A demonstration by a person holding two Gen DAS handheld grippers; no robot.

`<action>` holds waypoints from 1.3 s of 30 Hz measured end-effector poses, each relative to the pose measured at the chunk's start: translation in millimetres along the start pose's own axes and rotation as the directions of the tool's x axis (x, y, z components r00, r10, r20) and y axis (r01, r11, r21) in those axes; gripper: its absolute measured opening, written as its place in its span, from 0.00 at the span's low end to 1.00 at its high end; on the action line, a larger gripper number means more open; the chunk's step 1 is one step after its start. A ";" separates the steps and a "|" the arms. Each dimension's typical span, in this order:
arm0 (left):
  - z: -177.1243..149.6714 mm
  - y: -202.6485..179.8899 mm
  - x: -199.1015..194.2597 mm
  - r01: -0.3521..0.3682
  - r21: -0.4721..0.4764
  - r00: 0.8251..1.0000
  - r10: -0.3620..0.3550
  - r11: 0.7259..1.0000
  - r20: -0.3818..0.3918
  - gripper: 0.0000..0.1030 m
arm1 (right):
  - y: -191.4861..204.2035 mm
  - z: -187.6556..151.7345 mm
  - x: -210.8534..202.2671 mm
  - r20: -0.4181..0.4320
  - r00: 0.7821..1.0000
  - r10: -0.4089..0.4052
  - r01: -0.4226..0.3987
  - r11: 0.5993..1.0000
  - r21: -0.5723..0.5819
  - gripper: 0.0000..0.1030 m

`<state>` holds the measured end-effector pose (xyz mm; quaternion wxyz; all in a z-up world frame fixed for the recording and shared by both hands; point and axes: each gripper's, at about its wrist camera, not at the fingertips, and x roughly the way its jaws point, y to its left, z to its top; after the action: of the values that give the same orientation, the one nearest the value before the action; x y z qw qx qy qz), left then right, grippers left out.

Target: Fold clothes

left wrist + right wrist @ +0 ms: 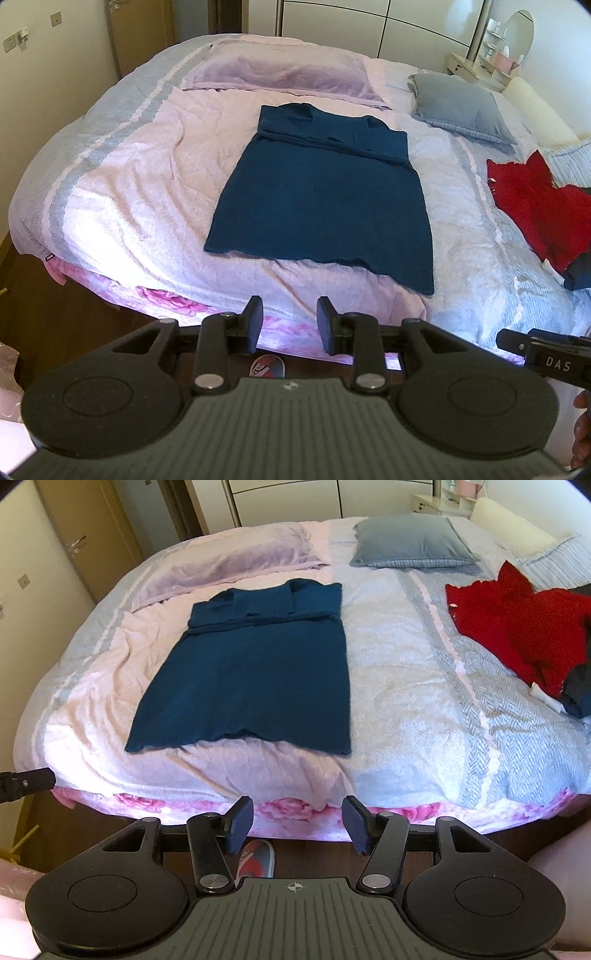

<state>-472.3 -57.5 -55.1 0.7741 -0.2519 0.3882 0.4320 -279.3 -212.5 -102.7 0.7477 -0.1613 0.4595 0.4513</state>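
Bed (110,192) fills both views: pink-white quilted cover with grey-blue herringbone stripes, crumpled on the left half, and a pink floral sheet showing along the near edge. Nothing lies between the grippers and the garment, just bare cover and the bed edge.

Teal knit sweater (321,192) lies flat mid-bed, hem toward the cameras, sleeves folded in across the upper part so the outline is a rough rectangle. The hem is slightly wavy and its right corner hangs nearer the bed edge.

Around it:
- lilac pillow (280,74) at the head of the bed, just beyond the collar
- grey-blue cushion (461,107) to the right of that, apart from the sweater
- red knit garment (532,206) spread at the right edge, well apart from the sweater, with something dark (580,694) overlapping it. Another garment probably, too cropped to tell
- slipper (258,860) on the wood floor below the bed edge
- door (70,535) and dressing table (480,66) in the background

No containers in view.

Left gripper (290,325): jaws apart, narrow gap, opening, nothing between them, hovering over the near bed edge.
Right gripper (299,823): jaws apart, wider gap, empty, also short of the bed. Its finger shows at the right edge of the left view.
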 end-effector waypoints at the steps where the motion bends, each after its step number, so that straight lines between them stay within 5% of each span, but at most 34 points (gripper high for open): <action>1: 0.0 -1.2 0.0 0.000 0.001 1.000 0.000 1.000 0.000 0.27 | 0.4 -0.3 -0.5 0.001 1.000 0.000 0.000 1.000 -0.002 0.55; 39: 9.3 16.0 39.6 -0.014 -0.025 0.999 0.013 1.000 -0.036 0.28 | 0.0 17.8 22.4 -0.008 1.000 0.030 -0.030 0.999 -0.011 0.55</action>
<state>-469.7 -24.0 -83.1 0.7607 -0.2666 0.3984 0.4375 -265.8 -189.1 -112.0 0.7382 -0.1604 0.4623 0.4643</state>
